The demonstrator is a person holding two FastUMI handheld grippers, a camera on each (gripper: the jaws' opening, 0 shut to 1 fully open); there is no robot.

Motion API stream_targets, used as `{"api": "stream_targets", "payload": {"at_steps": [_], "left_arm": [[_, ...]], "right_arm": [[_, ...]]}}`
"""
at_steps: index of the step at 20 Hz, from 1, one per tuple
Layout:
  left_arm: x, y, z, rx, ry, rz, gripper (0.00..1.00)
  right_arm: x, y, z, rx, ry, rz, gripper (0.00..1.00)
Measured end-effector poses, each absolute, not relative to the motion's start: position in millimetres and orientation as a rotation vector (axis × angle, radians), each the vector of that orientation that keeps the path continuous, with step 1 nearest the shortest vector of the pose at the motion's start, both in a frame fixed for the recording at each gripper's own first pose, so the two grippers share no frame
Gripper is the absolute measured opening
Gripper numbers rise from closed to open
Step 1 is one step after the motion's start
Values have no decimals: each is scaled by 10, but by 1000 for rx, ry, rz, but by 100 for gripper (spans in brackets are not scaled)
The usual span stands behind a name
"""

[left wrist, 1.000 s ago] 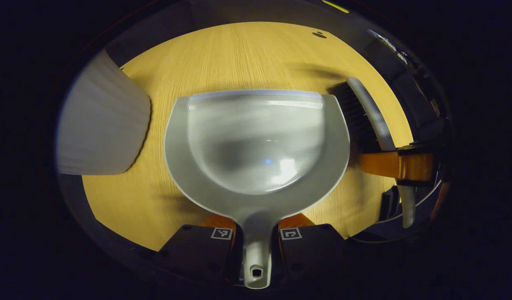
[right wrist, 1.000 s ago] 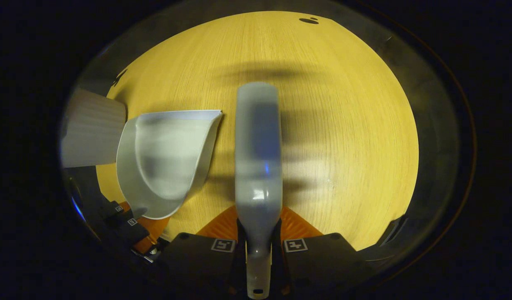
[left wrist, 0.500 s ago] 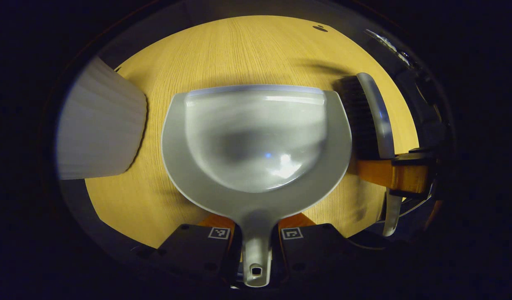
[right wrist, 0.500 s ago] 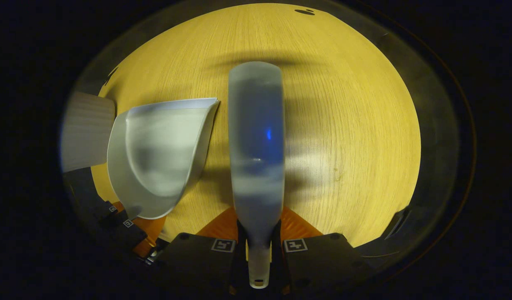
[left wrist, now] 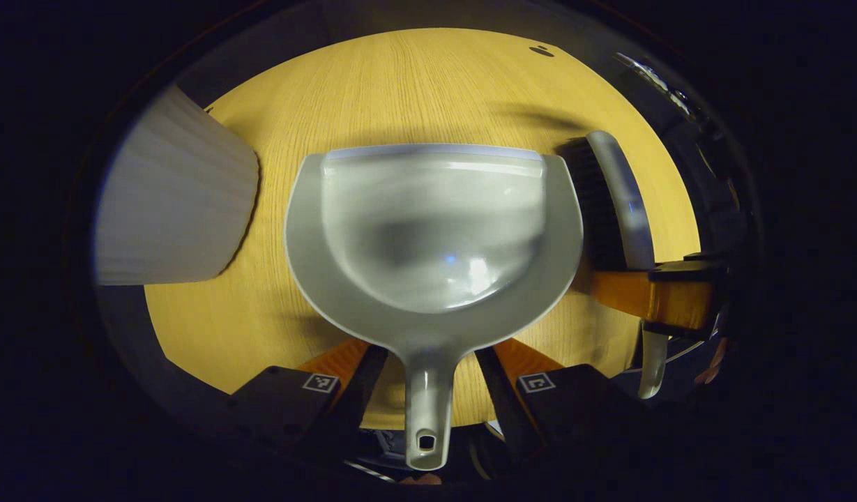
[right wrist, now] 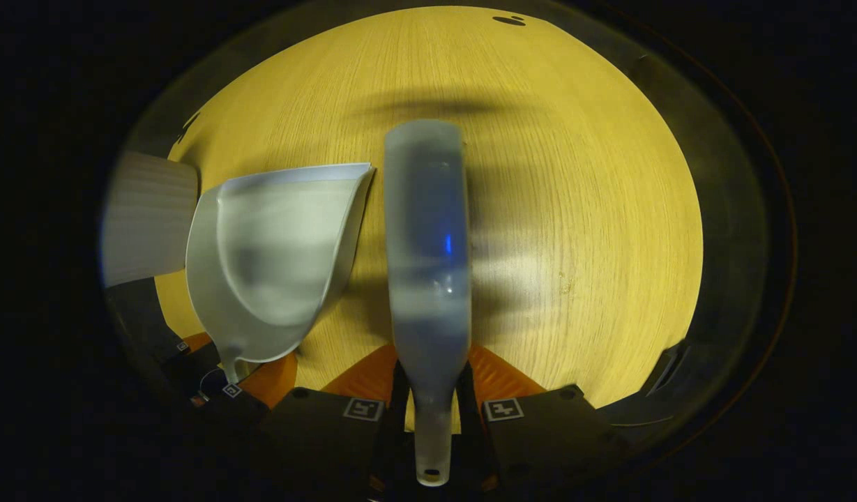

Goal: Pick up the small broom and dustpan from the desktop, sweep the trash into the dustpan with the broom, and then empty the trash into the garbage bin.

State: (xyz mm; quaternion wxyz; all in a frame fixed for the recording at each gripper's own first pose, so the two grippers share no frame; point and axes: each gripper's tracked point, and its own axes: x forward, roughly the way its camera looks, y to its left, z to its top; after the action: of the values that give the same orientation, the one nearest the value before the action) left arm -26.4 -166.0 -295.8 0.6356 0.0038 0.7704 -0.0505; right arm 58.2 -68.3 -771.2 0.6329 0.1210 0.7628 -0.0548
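Dustpan released, broom gripped
Left tool [left wrist: 428, 362] spread apart beside dustpan [left wrist: 431, 237] handle (pan on desk [left wrist: 400, 90]); right tool [right wrist: 431, 390] clamps broom [right wrist: 428, 237]

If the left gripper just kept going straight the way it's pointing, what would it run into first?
Most likely the dustpan. Its handle lies between the left gripper's spread fingers, and the pan sits right ahead on the wooden desktop. Beyond its front edge the desktop looks bare, though depth is hard to judge here.
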Motion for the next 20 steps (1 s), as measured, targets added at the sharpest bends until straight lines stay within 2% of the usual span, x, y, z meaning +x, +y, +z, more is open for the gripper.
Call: {"api": "stream_targets", "payload": {"at_steps": [1, 2, 5, 6, 14, 17, 18, 20], "left_arm": [[-256, -1643, -2932, 8, 1756, -100, 82], [-261, -1638, -2907, 2, 1752, -94, 84], [-269, -1630, -2809, 3, 1723, -96, 84], [-258, -1620, -2780, 13, 1708, -97, 84], [-329, -1565, -2317, 34, 1569, -134, 84], [-279, -1507, -1987, 47, 1422, -155, 84], [-246, -1486, -1853, 49, 1357, -157, 84], [-34, -1461, -1549, 44, 1129, -162, 84]], "right_arm": [[587, -691, -7695, 271, 1737, -128, 44], [606, -702, -7688, 270, 1729, -131, 51], [595, -678, -7577, 272, 1709, -126, 91], [591, -671, -7540, 272, 1698, -126, 97], [591, -670, -6984, 260, 1546, -127, 98], [635, -631, -6543, 262, 1411, -124, 97], [731, -657, -6387, 237, 1312, -124, 97], [929, -859, -6043, 97, 1100, -142, 97]]}}
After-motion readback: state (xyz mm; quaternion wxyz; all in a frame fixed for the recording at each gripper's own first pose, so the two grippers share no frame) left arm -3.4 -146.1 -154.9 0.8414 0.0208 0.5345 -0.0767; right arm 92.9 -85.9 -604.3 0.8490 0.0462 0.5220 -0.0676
